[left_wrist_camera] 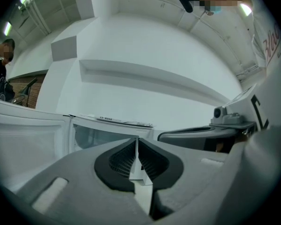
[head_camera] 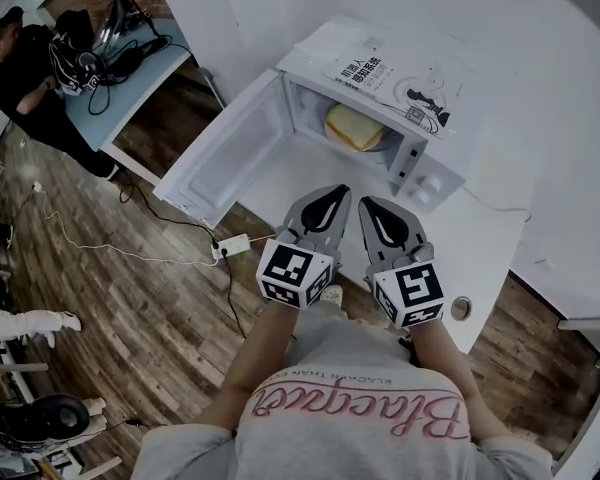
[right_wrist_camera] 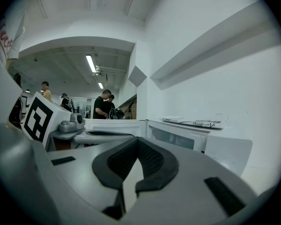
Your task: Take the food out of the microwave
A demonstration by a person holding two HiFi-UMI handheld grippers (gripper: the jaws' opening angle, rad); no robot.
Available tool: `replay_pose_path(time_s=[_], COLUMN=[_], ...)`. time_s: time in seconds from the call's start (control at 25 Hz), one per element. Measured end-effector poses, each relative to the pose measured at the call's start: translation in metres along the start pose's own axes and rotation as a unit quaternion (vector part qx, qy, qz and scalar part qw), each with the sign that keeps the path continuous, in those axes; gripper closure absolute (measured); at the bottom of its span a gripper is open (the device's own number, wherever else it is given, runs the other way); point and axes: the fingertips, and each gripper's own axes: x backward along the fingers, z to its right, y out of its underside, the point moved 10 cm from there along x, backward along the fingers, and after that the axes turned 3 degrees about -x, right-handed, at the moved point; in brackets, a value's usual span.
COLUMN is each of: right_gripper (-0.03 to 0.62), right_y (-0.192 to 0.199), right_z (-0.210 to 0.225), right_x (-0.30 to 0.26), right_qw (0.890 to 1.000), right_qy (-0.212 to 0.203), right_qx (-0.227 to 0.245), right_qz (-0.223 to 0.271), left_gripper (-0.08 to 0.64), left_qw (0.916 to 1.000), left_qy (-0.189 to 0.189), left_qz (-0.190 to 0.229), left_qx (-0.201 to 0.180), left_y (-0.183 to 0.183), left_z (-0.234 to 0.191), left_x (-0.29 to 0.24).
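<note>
A white microwave (head_camera: 435,173) stands on a white counter with its door (head_camera: 225,153) swung wide open to the left. Inside it, a pale yellow food item (head_camera: 352,126) lies on a plate. My left gripper (head_camera: 338,190) and right gripper (head_camera: 365,202) hover side by side in front of the open cavity, a short way from it. Both are shut and hold nothing. The left gripper view has the shut jaws (left_wrist_camera: 137,139) aimed level at the microwave (left_wrist_camera: 107,135). In the right gripper view, the shut jaws (right_wrist_camera: 137,140) sit left of the microwave (right_wrist_camera: 178,136).
A booklet (head_camera: 365,71) and a cable lie on top of the microwave. The white counter (head_camera: 490,233) carries a small round disc (head_camera: 461,308) near its front edge. A power strip (head_camera: 232,246) with cables lies on the wooden floor. A person (head_camera: 20,78) stands at a desk, far left.
</note>
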Motion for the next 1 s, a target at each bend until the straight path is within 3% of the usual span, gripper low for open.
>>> replay_pose_path(time_s=[0.16, 0.28, 0.36, 0.52, 0.68, 1.0], right_gripper=[0.583, 0.583, 0.583, 0.583, 0.583, 0.583], right_y=[0.001, 0.002, 0.004, 0.012, 0.021, 0.036], right_z=[0.010, 0.016, 0.019, 0.027, 0.033, 0.048], right_x=[-0.020, -0.032, -0.038, -0.049, -0.059, -0.087], right_qw=[1.000, 1.000, 1.000, 0.999, 0.999, 0.998], right_qy=[0.009, 0.016, 0.021, 0.030, 0.032, 0.020], right_qx=[0.002, 0.002, 0.000, -0.007, -0.016, -0.025], right_qz=[-0.005, -0.007, -0.010, -0.019, -0.032, -0.049], left_gripper=[0.543, 0.416, 0.388, 0.388, 0.388, 0.388], left_qw=[0.9999, 0.9996, 0.9992, 0.9939, 0.9759, 0.9244], left_qy=[0.004, 0.001, -0.001, -0.004, -0.027, -0.063], left_qz=[-0.012, -0.025, -0.032, -0.037, -0.058, -0.088], left_qx=[0.000, 0.012, 0.025, 0.104, 0.209, 0.366], left_y=[0.006, 0.014, 0.022, 0.043, 0.071, 0.116], left_z=[-0.020, -0.035, -0.045, -0.068, -0.092, -0.130], left_x=[-0.018, -0.030, -0.037, -0.054, -0.069, -0.107])
